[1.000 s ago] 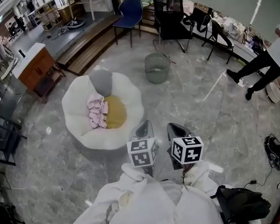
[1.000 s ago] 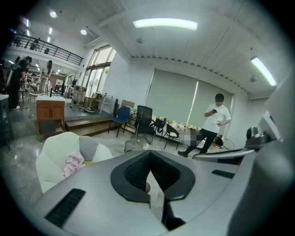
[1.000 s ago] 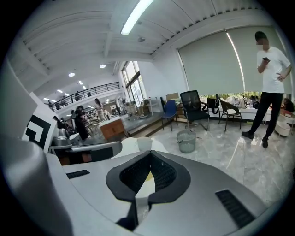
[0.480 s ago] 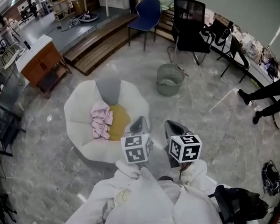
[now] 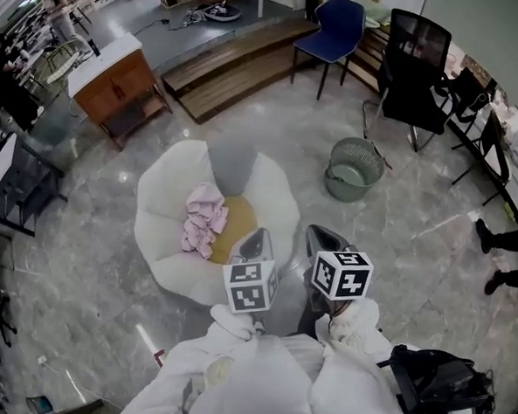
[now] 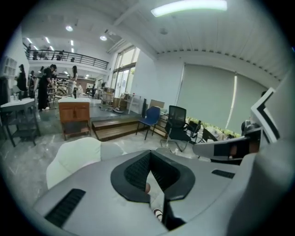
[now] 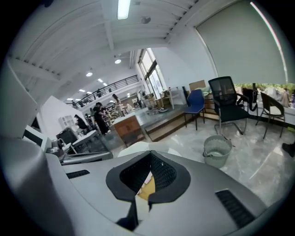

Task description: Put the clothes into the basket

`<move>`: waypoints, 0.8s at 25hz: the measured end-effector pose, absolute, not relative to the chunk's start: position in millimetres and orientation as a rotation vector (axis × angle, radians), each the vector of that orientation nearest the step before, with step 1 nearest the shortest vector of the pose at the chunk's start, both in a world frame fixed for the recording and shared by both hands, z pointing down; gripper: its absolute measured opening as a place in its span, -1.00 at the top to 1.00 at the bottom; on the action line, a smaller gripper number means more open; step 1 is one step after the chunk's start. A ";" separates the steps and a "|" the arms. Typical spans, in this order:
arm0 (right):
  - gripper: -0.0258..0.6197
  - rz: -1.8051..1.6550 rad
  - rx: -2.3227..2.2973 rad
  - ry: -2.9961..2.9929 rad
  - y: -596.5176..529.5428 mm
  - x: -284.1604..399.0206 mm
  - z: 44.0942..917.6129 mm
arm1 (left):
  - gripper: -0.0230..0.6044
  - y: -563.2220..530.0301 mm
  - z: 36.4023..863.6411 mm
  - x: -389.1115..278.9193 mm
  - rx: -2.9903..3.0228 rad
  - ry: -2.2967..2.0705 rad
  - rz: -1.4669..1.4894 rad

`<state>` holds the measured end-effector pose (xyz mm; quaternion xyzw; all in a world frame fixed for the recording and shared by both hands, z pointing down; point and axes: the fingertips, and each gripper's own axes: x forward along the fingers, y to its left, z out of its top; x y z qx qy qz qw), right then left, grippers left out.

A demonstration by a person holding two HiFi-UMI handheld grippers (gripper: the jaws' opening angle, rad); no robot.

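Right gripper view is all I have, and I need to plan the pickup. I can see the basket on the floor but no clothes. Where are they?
Observer: The pink clothes lie bunched on the white beanbag seat, ahead of both grippers in the head view.
Operator: Which part of the seat?
Observer: Left of centre, against the left edge of the yellow cushion.
Operator: Is the left gripper ready to grab?
Observer: The left gripper has its jaws together with nothing held, short of the clothes.
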<state>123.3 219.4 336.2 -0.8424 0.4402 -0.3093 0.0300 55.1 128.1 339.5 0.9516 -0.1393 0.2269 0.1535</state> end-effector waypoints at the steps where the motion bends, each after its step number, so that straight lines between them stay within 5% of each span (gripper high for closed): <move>1: 0.85 -0.959 -2.576 1.418 210.1 136.6 336.0 | 0.94 122.1 340.9 65.6 2.705 -0.455 0.652; 9: 0.85 -1.041 -2.367 1.927 144.6 187.8 336.7 | 0.94 93.3 339.5 113.9 2.510 -0.816 0.580; 20: 0.85 -1.178 -2.079 2.431 51.6 144.5 378.5 | 0.94 49.0 385.8 21.9 2.121 -1.304 0.507</move>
